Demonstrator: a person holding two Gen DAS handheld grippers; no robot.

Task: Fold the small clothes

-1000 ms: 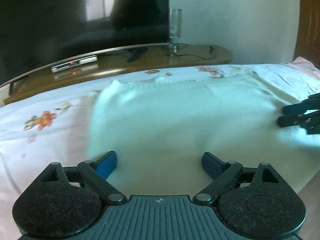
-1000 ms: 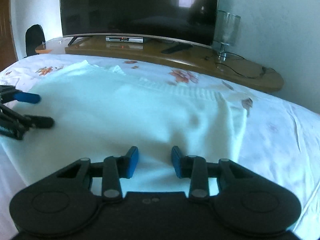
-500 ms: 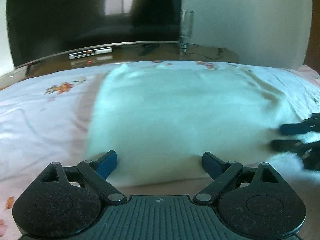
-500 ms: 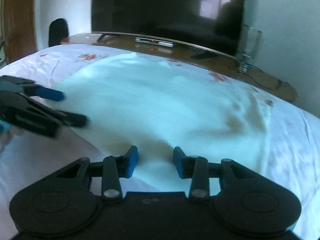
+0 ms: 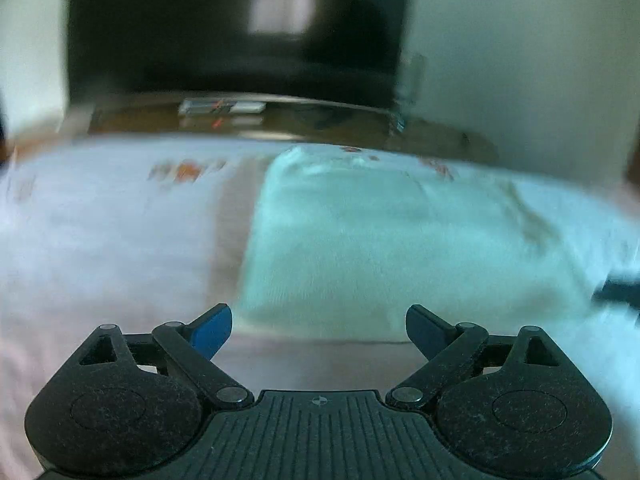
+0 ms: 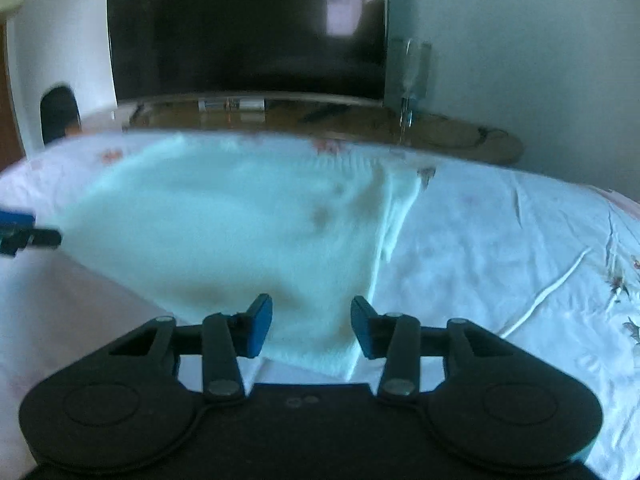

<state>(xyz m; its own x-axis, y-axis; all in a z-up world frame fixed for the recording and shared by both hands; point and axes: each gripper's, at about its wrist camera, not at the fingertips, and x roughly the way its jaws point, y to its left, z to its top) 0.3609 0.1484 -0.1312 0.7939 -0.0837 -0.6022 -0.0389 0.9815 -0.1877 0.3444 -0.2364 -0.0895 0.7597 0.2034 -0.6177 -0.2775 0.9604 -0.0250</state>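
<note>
A white knitted garment [image 5: 380,248] lies folded flat on the floral bedsheet [image 5: 100,248]. In the blurred left wrist view my left gripper [image 5: 318,332] is open wide just short of the garment's near edge, with nothing between its fingers. My right gripper [image 6: 312,328] hovers over the garment [image 6: 240,232] at its near right corner; its jaws are opening, the corner lies between them and the pads do not press on it. Each gripper shows at the edge of the other's view: the right gripper [image 5: 616,292] and the left gripper [image 6: 28,234].
Beyond the bed stands a wooden TV bench [image 6: 460,140] with a large dark television [image 6: 248,28], a set-top box [image 6: 232,104], a remote [image 6: 324,114] and a tall glass [image 6: 412,76]. A dark chair [image 6: 58,114] stands at the far left. Creased bedsheet [image 6: 520,248] lies right of the garment.
Both grippers have pulled back to the garment's near edge. The right jaws have spread wider. The left view has swung, so the garment now sits right of centre.
</note>
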